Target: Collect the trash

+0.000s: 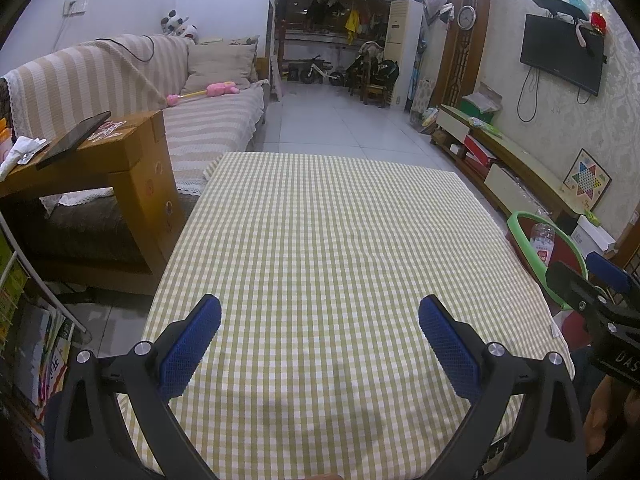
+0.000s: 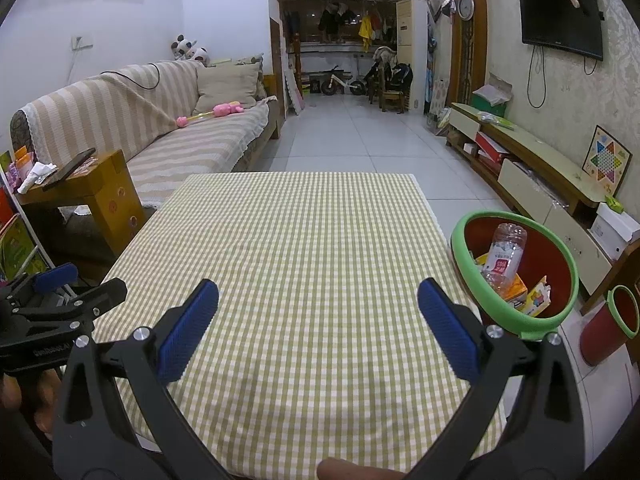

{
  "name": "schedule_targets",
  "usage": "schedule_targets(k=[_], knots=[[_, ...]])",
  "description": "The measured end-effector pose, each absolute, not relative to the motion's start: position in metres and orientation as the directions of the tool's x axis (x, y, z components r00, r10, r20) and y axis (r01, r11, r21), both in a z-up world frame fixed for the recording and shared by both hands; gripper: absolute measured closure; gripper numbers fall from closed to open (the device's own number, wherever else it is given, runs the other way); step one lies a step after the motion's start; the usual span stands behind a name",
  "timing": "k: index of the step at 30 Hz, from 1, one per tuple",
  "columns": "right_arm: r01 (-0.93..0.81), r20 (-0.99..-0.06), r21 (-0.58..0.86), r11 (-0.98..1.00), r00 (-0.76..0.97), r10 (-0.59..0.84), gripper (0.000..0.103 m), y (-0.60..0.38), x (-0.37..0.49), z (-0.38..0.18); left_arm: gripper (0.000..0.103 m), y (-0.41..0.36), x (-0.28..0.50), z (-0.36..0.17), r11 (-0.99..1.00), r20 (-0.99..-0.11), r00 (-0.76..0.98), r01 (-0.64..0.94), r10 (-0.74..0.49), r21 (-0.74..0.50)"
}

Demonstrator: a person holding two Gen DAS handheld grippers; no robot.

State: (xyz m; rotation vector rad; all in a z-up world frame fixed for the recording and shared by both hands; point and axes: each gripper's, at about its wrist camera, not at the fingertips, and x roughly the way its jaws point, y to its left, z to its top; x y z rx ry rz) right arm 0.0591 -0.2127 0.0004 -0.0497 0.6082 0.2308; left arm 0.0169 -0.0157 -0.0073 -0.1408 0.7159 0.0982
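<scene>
Landmark: checked surface [image 2: 304,248].

Left of the surface: wooden side table [image 2: 100,196] carrying a dark tablet [image 2: 68,170]; striped sofa [image 2: 168,120] behind it with a pink toy [image 2: 228,109].

Over the surface's near edge: left gripper [image 1: 320,334], jaws spread wide, nothing held. Right gripper [image 2: 318,320] likewise, jaws wide apart and empty; both sit above the checked cloth.

Right of the surface, just beside its edge: red bin with green rim [image 2: 516,268]. Inside it a clear plastic bottle [image 2: 505,254] stands tilted over yellow cartons [image 2: 536,300]. A smaller red bin [image 2: 610,322] lies further right.
</scene>
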Motion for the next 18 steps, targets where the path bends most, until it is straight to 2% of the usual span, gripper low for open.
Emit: schedule_targets(k=[18], knots=[[-0.228, -0.573, 0.026, 0.973, 0.795, 0.201, 0.005, -0.2137, 0.0596, -0.0002, 0.008, -0.0143, 0.018, -0.0079, 0.987, -0.661, 0.75, -0.131, 0.038, -0.091]])
